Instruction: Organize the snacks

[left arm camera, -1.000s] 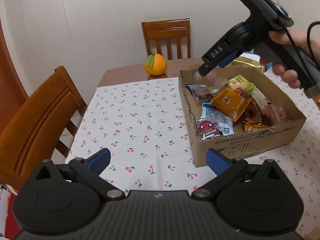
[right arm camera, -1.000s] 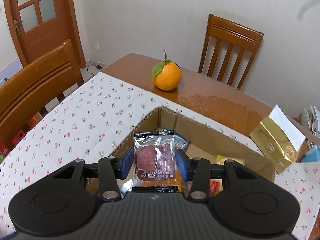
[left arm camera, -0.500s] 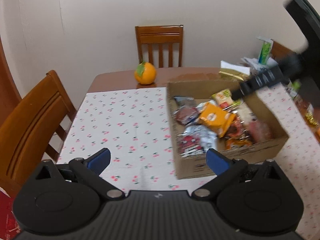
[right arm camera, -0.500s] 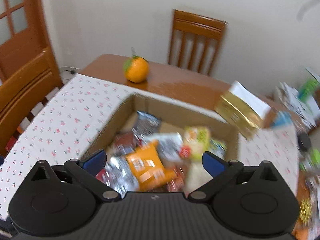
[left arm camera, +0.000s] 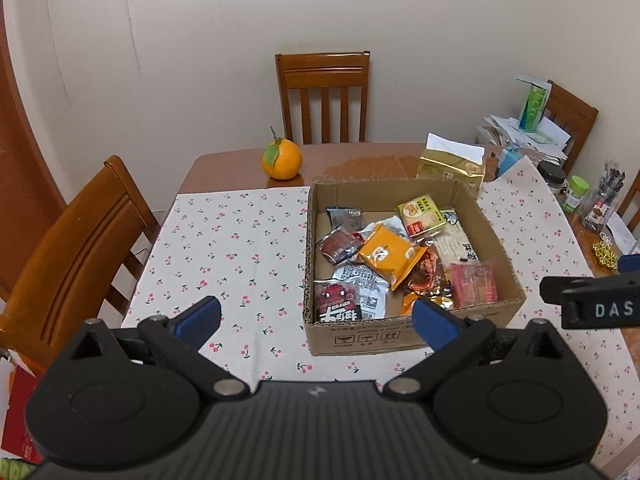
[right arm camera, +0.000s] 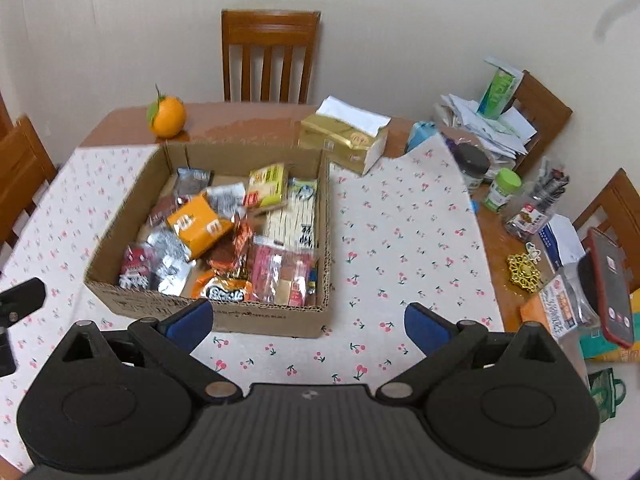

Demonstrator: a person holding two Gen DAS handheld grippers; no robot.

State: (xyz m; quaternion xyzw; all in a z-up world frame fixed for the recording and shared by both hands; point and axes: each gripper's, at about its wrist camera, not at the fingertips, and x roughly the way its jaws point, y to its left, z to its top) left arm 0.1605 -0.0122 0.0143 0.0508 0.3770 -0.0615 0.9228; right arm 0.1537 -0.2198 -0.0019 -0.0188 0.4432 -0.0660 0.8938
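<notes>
Both the left gripper (left arm camera: 316, 320) and right gripper (right arm camera: 308, 322) are hovering with jaws spread wide and empty, the right's having just been opening, while the snacks (right arm camera: 208, 228) are lying heaped inside the cardboard box (right arm camera: 224, 314) on the cherry-print tablecloth (right arm camera: 400, 240).

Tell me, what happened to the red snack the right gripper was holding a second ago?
The right gripper has just opened and let go of the red snack packet, which now lies in the cardboard box; the gripper pulled back, empty. The orange and box stayed put.
</notes>
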